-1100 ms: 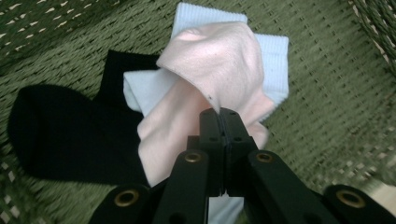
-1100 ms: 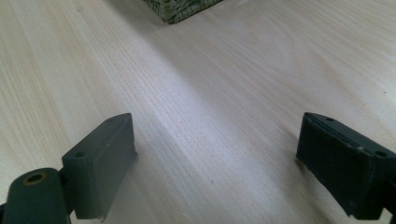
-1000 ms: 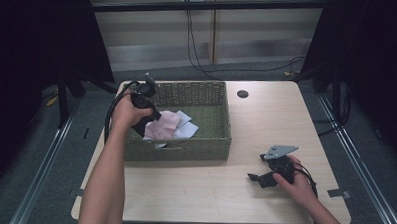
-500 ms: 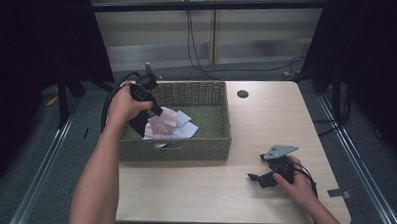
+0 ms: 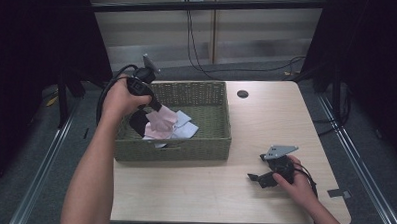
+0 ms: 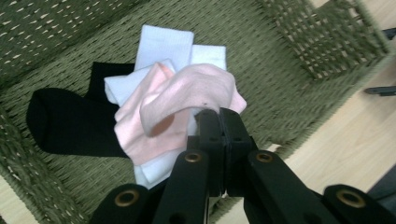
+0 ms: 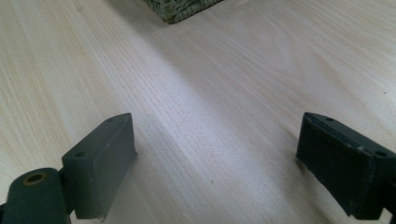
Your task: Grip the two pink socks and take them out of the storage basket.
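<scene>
A green wicker basket [image 5: 205, 145] stands on the left half of the wooden table [image 5: 266, 119]. Over its left part my left gripper [image 5: 154, 106] is shut on a pink sock [image 5: 161, 123], which hangs lifted above the pile. In the left gripper view the pink sock [image 6: 187, 93] drapes over the closed jaws [image 6: 219, 116], with white socks [image 6: 163, 44] and a black sock [image 6: 70, 123] lying on the basket floor below. My right gripper [image 5: 257, 176] rests on the table at the front right, open, with bare wood between its fingers [image 7: 100, 163].
A basket corner [image 7: 180, 9] shows at the top of the right gripper view. A round black grommet [image 5: 242, 94] sits in the table behind the basket. Dark curtains and cables surround the table; metal floor rails run along both sides.
My left gripper has risen and drawn back toward the basket's left rear corner, lifting the pink sock off the pile. The right gripper has stayed put.
</scene>
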The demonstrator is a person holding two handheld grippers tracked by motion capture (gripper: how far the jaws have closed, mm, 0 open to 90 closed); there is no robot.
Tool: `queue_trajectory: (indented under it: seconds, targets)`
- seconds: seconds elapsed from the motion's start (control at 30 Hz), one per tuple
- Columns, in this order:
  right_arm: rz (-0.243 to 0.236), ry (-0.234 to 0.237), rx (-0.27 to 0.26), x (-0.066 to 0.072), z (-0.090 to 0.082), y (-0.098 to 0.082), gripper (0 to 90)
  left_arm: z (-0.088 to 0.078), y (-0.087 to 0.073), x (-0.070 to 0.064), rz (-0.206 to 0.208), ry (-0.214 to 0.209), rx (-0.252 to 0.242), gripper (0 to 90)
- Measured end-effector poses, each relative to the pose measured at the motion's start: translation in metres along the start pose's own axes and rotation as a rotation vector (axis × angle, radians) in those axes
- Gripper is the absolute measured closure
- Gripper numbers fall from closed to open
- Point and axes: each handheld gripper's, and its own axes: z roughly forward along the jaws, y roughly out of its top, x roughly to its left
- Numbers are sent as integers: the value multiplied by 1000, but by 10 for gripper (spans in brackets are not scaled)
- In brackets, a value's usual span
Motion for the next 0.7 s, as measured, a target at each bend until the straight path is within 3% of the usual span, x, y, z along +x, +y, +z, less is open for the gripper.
queue_trajectory:
  seconds: [0.7]
  targets:
    - [0, 0, 0, 0, 0, 0, 107, -26, 5, -14, 27, -39, 8, 891]
